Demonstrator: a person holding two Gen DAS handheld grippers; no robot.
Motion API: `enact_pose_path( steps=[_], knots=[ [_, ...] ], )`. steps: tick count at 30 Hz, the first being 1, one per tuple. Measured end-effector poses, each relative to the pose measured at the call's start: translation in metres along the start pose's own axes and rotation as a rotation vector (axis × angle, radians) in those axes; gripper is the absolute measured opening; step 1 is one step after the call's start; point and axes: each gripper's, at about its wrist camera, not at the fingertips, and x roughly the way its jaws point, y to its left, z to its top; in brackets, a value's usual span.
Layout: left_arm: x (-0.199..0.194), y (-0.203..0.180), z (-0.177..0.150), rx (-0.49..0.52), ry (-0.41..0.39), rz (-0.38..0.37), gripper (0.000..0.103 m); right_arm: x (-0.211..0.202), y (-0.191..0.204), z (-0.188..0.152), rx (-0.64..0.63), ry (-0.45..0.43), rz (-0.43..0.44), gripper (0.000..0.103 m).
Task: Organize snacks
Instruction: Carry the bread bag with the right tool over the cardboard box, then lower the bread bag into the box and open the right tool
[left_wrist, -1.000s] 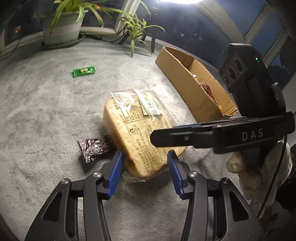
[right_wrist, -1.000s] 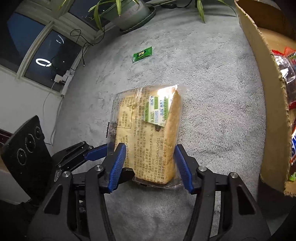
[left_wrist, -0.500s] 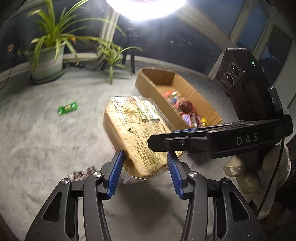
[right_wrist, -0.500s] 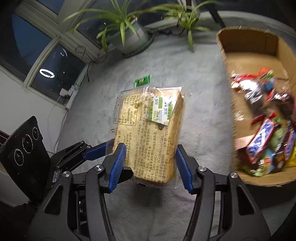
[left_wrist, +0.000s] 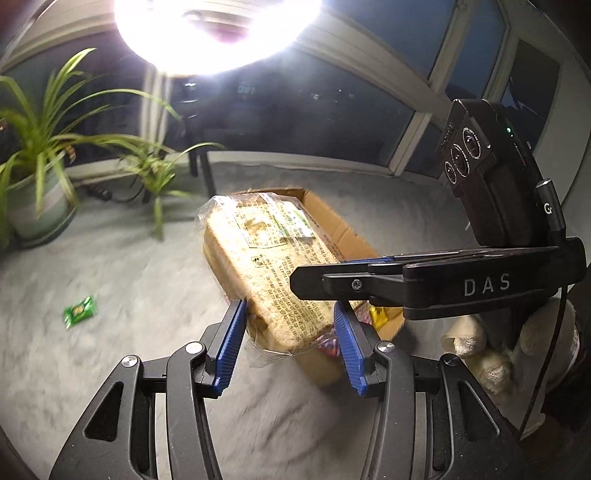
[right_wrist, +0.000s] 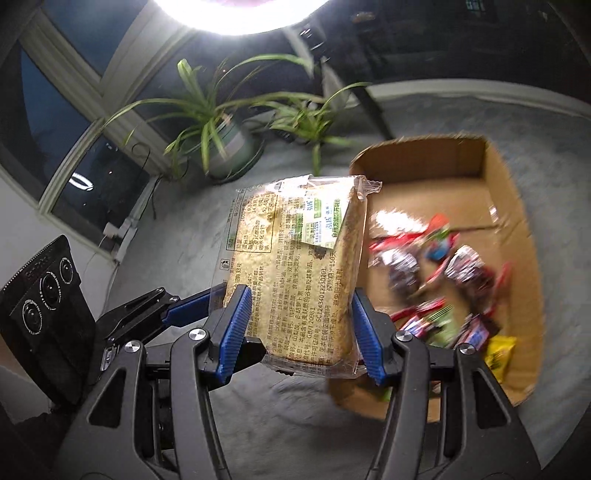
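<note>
Far to the left of your left gripper (left_wrist: 288, 332), one green candy (left_wrist: 79, 311) lies on the carpet (left_wrist: 129, 280) — not yet sorted. Both pairs of tongs clamp the bread pack (left_wrist: 266, 266) aloft between them; your right gripper (right_wrist: 299, 325) squeezes its lower end. To its right, the cardboard box (right_wrist: 517, 236) already holds many snacks — the bread goes there, I judge.

surface: grey carpet (left_wrist: 110, 266) | on it: cardboard box (right_wrist: 517, 236), green packet (left_wrist: 79, 311), potted plant (left_wrist: 33, 206)
</note>
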Motion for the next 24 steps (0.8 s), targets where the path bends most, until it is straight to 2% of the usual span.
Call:
enact_pose_path(
  steps=[12,24],
  knots=[
    [0.047,-0.024,0.035,0.049,0.020,0.000,0.047,-0.007,-0.046,0.032,0.006,-0.031,-0.063,0.058],
    [0.085,-0.028,0.046,0.062,0.066,0.028,0.047,0.011,-0.078,0.045,0.063,-0.029,-0.081,0.058]
  ],
)
